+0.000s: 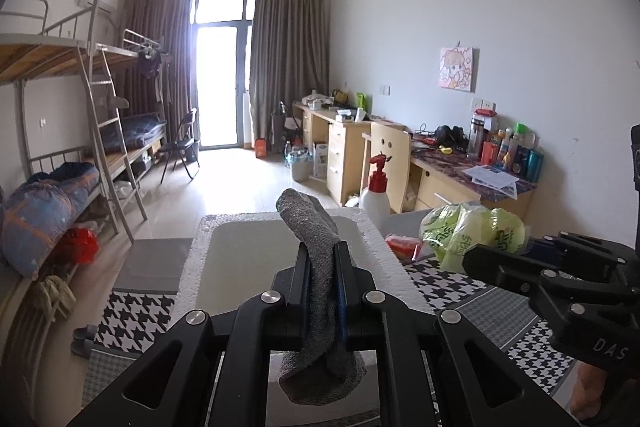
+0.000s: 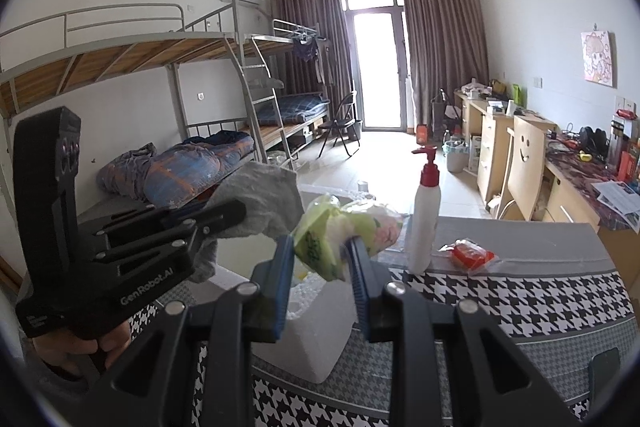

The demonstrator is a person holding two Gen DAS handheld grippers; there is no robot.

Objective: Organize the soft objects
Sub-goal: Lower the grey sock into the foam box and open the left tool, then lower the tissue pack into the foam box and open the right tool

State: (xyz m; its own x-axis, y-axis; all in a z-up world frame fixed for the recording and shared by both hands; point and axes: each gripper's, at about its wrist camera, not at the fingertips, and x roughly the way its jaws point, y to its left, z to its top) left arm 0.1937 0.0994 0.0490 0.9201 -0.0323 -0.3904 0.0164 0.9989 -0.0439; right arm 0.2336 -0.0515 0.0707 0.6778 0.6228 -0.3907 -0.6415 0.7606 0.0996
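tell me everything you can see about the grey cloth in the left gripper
The grey cloth looks like soft, nubby terry fabric, plain mid-grey and crumpled. The left gripper is shut on its middle, pinching it into a narrow band; one bunched end sticks up past the fingertips, the other droops below the jaws. It hangs in the air above the white foam box, touching only the gripper pads as far as both views show.

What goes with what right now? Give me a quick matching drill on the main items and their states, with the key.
Things:
1. grey cloth
2. green tissue pack
3. pump bottle
4. red packet

States:
A. lying flat on the grey table strip
B. clamped in the left gripper
C. standing upright on the table
D. pinched in the right gripper

Pairs: 1-B, 2-D, 3-C, 4-A
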